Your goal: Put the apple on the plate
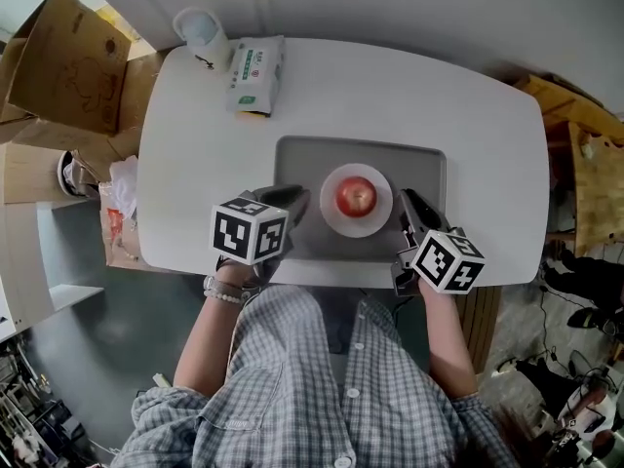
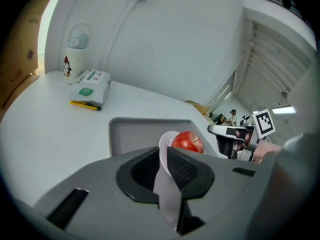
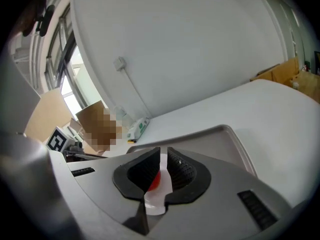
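Beyond plate (image 1: 336, 220) and tray (image 1: 302, 154), tissue pack (image 1: 256, 74), pen (image 2: 85, 105), bottle (image 1: 201, 29).

Nothing reads clearly. The tissue pack (image 2: 92, 84), well beyond the jaws of the left gripper (image 2: 165, 156), bears green lettering too small to make out.

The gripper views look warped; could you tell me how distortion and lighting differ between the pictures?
Head view: evenly lit, sharp, glare spot on the apple. Left gripper view: strong fisheye, dark corners. Right gripper view: same fisheye, bright window at left.
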Available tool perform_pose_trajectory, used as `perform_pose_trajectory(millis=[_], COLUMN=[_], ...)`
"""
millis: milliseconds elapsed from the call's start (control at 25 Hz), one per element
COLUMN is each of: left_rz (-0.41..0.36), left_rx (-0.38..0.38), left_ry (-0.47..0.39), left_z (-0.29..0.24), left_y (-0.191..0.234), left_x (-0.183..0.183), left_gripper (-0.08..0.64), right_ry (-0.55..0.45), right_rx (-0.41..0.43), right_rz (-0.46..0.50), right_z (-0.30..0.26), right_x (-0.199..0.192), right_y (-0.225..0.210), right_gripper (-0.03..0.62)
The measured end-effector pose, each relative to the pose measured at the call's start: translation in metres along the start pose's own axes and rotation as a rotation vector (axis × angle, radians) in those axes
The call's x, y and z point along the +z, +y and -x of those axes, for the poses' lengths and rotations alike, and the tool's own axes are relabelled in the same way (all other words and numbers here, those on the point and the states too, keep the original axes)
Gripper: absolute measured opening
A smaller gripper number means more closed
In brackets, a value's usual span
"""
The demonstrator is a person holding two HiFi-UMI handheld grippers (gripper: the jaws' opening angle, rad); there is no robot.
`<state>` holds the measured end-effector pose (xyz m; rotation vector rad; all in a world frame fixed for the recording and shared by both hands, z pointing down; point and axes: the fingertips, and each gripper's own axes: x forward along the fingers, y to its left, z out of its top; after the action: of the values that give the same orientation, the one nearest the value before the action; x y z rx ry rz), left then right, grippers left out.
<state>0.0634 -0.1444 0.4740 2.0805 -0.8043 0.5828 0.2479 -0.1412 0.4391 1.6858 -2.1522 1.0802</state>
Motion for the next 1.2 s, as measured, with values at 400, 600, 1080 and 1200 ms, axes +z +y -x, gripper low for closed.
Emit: perform_pose_trajectory(millis=[400, 600, 1080, 1200], left_rz=[-0.085, -0.168, -0.218, -0.218], left_rx=[-0.064, -0.037, 0.028, 0.031], left_ry=[-0.242, -0.331, -0.477, -0.494], left_z=[0.067, 0.103, 0.172, 0.178], left_y=[-0.027, -0.042, -0.049, -0.048], left_x=[0.044, 0.061, 0.072, 0.073], left_gripper=[0.014, 0.009, 0.009, 0.009], right_ry=[-0.157, -0.221, -0.340, -0.342], right_rx=[0.140, 0.165, 0.173, 0.173], right_rz=[0.195, 0.249, 0.304, 0.309], right_z=[0.029, 0.049, 0.081, 0.081], right_x=[0.052, 0.072, 0.101, 0.100], right_y=[0.079, 0.102, 0.131, 0.133], right_gripper=[0.038, 0.038, 0.034, 0.034])
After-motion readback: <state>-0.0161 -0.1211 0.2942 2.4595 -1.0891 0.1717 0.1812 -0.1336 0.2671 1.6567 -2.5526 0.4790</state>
